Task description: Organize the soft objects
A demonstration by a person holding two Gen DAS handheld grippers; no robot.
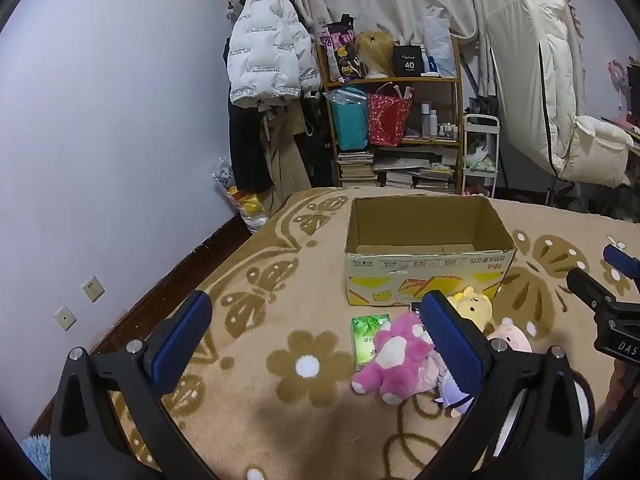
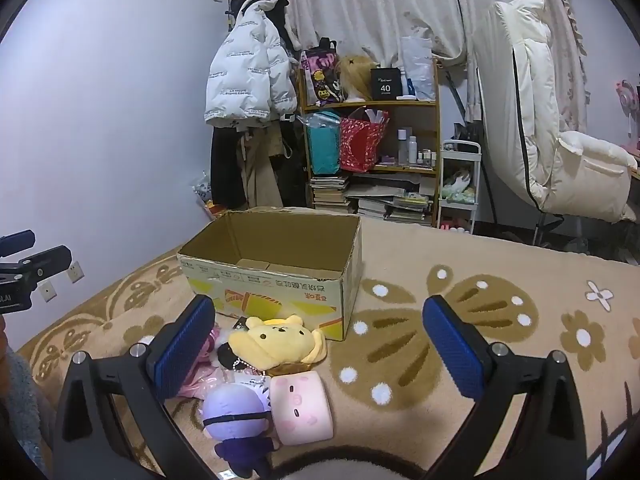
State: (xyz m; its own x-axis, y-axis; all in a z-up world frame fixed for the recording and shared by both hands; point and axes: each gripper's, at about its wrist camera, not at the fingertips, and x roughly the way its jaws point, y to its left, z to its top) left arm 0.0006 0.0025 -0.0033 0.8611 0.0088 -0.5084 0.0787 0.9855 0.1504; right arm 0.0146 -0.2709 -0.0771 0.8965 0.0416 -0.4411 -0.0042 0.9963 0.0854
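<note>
Before one cardboard box (image 2: 276, 276), four plush toys (image 2: 280, 344), one green packet (image 1: 368, 338)

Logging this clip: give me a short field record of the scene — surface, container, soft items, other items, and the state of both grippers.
surface: beige blanket with brown butterfly and flower pattern
container: open cardboard box, upright, nothing visible inside
soft items: yellow bear plush, pink plush, purple doll, pale pink block plush, all clustered in front of the box
other items: green packet beside the pink plush
left gripper: open, empty
right gripper: open, empty
</note>
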